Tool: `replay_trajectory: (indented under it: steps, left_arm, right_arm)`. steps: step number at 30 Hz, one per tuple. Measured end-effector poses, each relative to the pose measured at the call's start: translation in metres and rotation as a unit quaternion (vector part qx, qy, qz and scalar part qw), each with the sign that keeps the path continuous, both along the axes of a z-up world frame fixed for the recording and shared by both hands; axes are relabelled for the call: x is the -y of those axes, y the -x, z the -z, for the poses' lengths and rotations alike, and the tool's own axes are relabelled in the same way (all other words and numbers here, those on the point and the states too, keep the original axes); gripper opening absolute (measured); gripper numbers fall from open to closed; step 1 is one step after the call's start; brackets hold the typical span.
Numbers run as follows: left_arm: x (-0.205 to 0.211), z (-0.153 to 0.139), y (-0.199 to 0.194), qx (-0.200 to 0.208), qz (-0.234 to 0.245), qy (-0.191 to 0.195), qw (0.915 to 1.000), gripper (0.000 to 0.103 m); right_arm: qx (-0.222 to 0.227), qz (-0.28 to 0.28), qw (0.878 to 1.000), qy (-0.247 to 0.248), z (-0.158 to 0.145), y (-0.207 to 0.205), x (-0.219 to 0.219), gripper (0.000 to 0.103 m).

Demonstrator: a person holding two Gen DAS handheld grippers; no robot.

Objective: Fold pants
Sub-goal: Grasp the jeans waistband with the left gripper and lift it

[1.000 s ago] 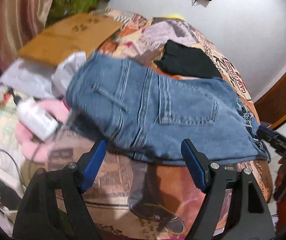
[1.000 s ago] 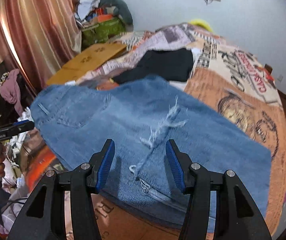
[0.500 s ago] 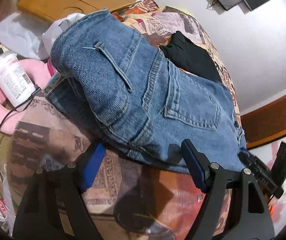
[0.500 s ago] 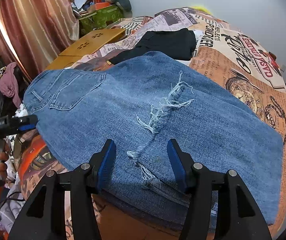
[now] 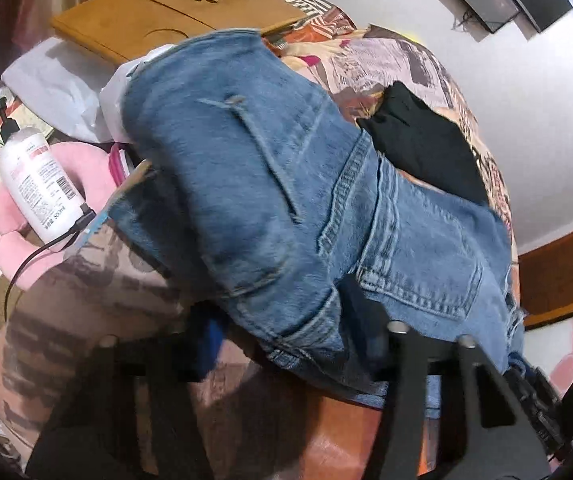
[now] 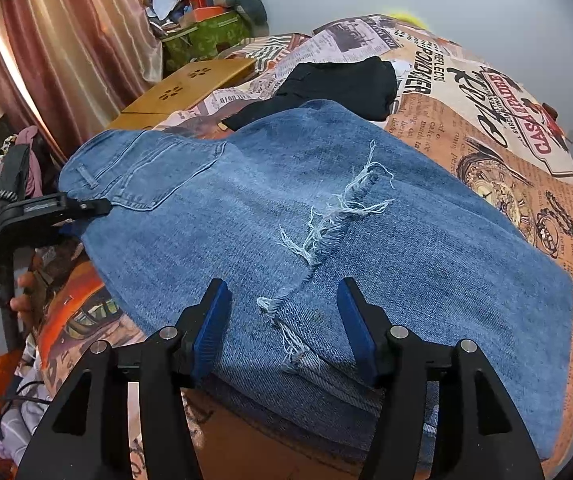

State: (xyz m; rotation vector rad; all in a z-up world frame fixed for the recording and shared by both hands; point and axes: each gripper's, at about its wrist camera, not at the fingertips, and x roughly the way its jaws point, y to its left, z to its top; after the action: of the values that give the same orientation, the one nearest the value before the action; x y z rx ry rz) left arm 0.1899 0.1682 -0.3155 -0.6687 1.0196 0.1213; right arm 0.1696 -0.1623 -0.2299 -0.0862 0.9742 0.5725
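Blue jeans lie folded on the printed bedspread, with a frayed rip on top. Blurred in its own view, my left gripper is at the waistband end with its jaws closing. A bunched denim edge sits between its fingers, and I see no firm pinch. The right wrist view shows the left gripper at the pocket corner, held by a hand in an orange sleeve. My right gripper is open over the near folded edge, with only frayed threads between its pads.
A black garment lies just beyond the jeans. A wooden lap desk, a white pump bottle, a pink cushion and a cable crowd the bed's left side. Curtains and a wooden bed frame border the bed.
My left gripper dropped closer to the waistband edge and rolled, and its jaws narrowed around the denim. The right gripper barely moved and stayed about as wide.
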Motion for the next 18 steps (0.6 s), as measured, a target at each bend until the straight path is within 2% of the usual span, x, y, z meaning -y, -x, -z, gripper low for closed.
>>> replay_trajectory:
  steps: [3, 5, 9, 13, 18]
  left_arm:
    - [-0.002, -0.004, -0.002, 0.005, -0.004, -0.005, 1.0, 0.04]
    - [0.006, -0.014, -0.002, 0.017, 0.006, -0.041, 0.999, 0.036]
    - [0.025, -0.041, 0.001, 0.049, 0.021, -0.121, 0.9913, 0.029]
    - [0.047, -0.079, 0.003, 0.091, 0.037, -0.19, 0.9768, 0.027]
    - [0.072, -0.126, 0.001, 0.151, 0.061, -0.236, 0.958, 0.026]
  right_arm:
    - [-0.001, 0.001, 1.0, -0.004, 0.0, -0.001, 0.001, 0.055]
    - [-0.002, 0.002, 1.0, -0.007, -0.001, -0.001, 0.001, 0.054]
    - [-0.007, 0.009, 1.0, -0.022, -0.004, -0.001, 0.006, 0.054]
    - [0.008, 0.025, 0.999, -0.043, -0.02, 0.001, 0.021, 0.054]
    - [0.061, 0.08, 0.993, -0.068, -0.05, 0.007, 0.065, 0.054]
